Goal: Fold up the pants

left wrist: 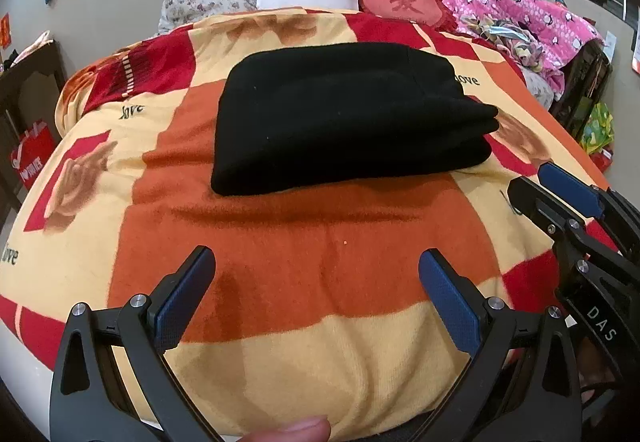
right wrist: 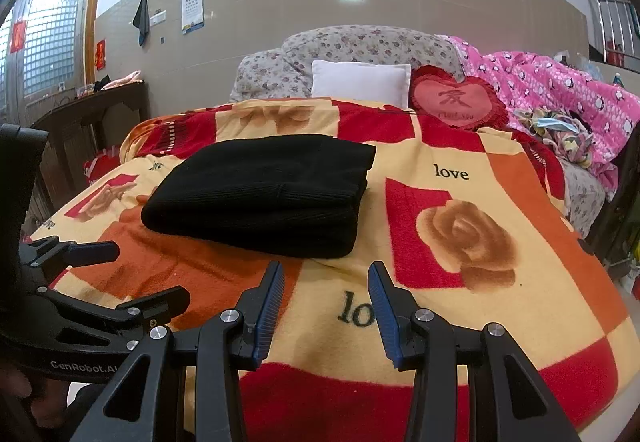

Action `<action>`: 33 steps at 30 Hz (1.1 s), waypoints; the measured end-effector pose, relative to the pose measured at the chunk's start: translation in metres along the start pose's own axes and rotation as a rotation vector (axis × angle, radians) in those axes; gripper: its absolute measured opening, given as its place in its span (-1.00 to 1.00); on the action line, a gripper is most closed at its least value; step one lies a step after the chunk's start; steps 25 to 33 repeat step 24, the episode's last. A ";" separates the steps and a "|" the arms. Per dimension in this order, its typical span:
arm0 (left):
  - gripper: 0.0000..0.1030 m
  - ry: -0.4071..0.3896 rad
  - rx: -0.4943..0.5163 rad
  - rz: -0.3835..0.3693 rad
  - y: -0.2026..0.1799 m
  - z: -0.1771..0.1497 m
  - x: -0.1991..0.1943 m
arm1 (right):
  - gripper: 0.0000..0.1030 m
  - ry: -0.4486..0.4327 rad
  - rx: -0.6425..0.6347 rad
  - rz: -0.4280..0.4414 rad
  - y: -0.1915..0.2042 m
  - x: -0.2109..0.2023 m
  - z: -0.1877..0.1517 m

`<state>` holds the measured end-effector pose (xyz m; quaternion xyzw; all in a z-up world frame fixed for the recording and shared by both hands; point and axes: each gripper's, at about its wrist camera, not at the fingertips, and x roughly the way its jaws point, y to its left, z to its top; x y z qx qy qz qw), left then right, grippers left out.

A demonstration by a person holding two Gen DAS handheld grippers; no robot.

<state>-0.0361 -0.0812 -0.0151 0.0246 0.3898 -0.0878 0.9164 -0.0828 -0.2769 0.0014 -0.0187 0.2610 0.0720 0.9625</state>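
The black pants (left wrist: pixel 344 114) lie folded in a thick flat stack on the patterned blanket (left wrist: pixel 304 266); they also show in the right wrist view (right wrist: pixel 264 194). My left gripper (left wrist: pixel 316 266) is open and empty, held above the blanket well short of the pants. My right gripper (right wrist: pixel 326 274) is open and empty, just short of the stack's near right corner. The right gripper also shows at the right edge of the left wrist view (left wrist: pixel 560 186), and the left gripper shows at the left of the right wrist view (right wrist: pixel 132 270).
The blanket (right wrist: pixel 460 250) covers a bed. At its head are a white pillow (right wrist: pixel 360 82), a red heart cushion (right wrist: pixel 456 98) and a floral quilt (right wrist: pixel 360 42). A pink quilt (right wrist: pixel 560 90) is piled at the right. A dark wooden cabinet (right wrist: pixel 80 130) stands at the left.
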 end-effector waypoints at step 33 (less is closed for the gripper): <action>0.98 -0.054 0.035 -0.045 -0.006 -0.003 -0.010 | -0.19 -0.015 -0.020 0.011 0.003 -0.001 0.001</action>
